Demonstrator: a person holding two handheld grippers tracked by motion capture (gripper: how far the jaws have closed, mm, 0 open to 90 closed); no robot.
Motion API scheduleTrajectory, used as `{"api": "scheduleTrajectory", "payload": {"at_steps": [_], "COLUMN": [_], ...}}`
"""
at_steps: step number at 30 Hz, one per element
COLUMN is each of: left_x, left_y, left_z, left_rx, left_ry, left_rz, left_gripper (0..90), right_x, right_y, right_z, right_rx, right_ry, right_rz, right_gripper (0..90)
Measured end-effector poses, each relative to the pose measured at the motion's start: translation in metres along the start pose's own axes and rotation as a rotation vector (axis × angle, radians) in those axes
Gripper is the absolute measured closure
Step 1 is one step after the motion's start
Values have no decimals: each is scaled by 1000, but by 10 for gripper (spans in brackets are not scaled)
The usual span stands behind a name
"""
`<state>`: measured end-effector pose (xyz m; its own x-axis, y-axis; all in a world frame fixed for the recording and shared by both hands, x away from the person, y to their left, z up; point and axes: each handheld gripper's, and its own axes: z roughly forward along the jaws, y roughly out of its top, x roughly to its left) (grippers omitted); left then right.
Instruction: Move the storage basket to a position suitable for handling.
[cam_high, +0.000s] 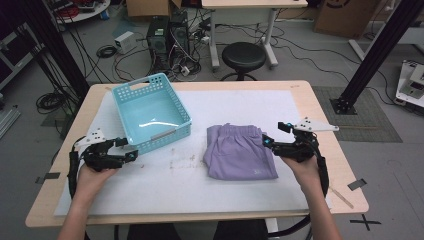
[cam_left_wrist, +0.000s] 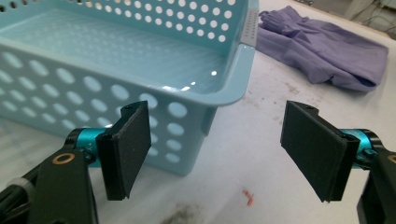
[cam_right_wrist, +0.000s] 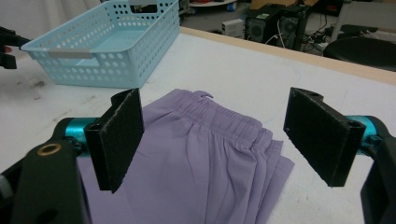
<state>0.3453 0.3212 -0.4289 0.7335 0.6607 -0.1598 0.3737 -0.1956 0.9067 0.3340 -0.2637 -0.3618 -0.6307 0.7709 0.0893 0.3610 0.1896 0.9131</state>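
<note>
The right gripper (cam_high: 274, 142) hovers with its jaws wide apart at the right edge of the folded purple shorts (cam_high: 240, 152), which lie flat on the white table cover (cam_high: 165, 187) just right of the light blue basket (cam_high: 150, 111); a clean pick probably means lowering onto the stacked folds by the elastic waistband (cam_right_wrist: 224, 119) and pinching all layers at once, so the bundle does not fall open. The left gripper (cam_high: 131, 148), jaws also spread and empty, sits at the basket's near corner, placed to steady it. Nothing lies between shorts and basket, whose inside is bare, though its perforated wall must be cleared.
</note>
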Motion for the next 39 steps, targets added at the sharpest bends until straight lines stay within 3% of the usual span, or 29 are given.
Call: {"api": "scheduleTrajectory", "payload": {"at_steps": [7,10,12,19,28,33,39], "left_x": [-10,-13,-18,-28,-40,-48,-57], "left_y": [9,12,13,27,31,33,43], "left_z": [20,32,42,73,105,121,142], "left_rx": [10,-14,-17,10,-36,-53,-28], "left_ry": [-37,-47,-51,-76,-74,-57,-65], "left_rz": [-6,-16,3,14,19,46,55], "left_gripper": [241,242,242,242,242,243,245], "right_x": [-1,0,0,-1,2,7,8], "right_y": [0,0,0,-1,-3,-3,-3], "right_z": [-1,0,0,-1,4,10,11], "right_rx": [-2,-2,-1,-3,9,22,23], "right_ry": [-2,-1,0,-2,1,5,1], "right_rz": [4,5,6,5,10,0,0], "right_gripper": [205,205,205,205,205,205,205]}}
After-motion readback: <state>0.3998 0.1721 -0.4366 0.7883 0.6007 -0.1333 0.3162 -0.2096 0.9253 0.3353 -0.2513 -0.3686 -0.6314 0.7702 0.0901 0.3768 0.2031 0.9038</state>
